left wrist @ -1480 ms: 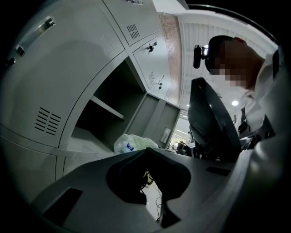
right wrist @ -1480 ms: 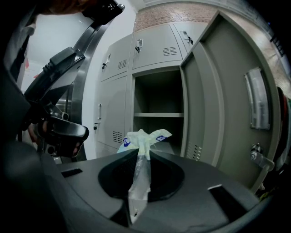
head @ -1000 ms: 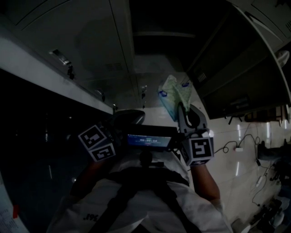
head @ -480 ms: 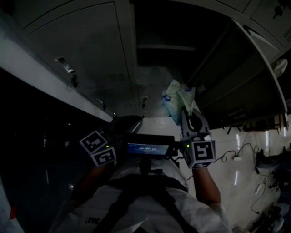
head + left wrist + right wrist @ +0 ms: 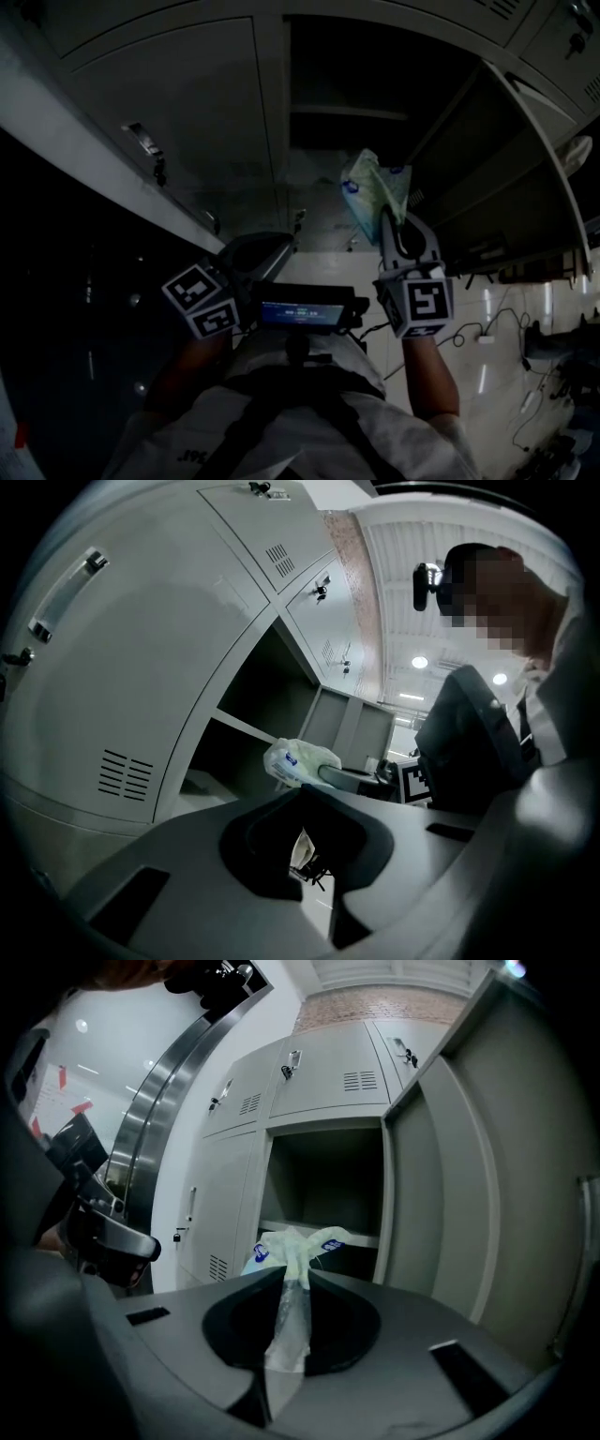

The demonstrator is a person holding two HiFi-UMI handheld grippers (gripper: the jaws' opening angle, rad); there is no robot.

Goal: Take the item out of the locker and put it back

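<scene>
A pale green plastic bag (image 5: 375, 190) with blue print hangs in front of the open locker compartment (image 5: 347, 84), below its shelf (image 5: 347, 112). My right gripper (image 5: 387, 216) is shut on the bag's twisted neck. In the right gripper view the bag (image 5: 298, 1241) bunches beyond the right gripper (image 5: 295, 1277) and its tail runs back between the jaws, with the compartment (image 5: 328, 1176) straight ahead. My left gripper (image 5: 279, 244) is lower left, jaws together and holding nothing. In the left gripper view the left gripper (image 5: 302, 794) faces the bag (image 5: 300, 761).
The open locker door (image 5: 506, 159) stands on the right. Closed locker doors with a handle (image 5: 145, 141) fill the left. A lit screen (image 5: 300, 312) sits on the person's chest. Cables and a power strip (image 5: 487, 337) lie on the pale floor at right.
My right gripper has risen with the bag, closer to the open compartment. The left gripper has shifted slightly. More of the locker's upper part is in sight.
</scene>
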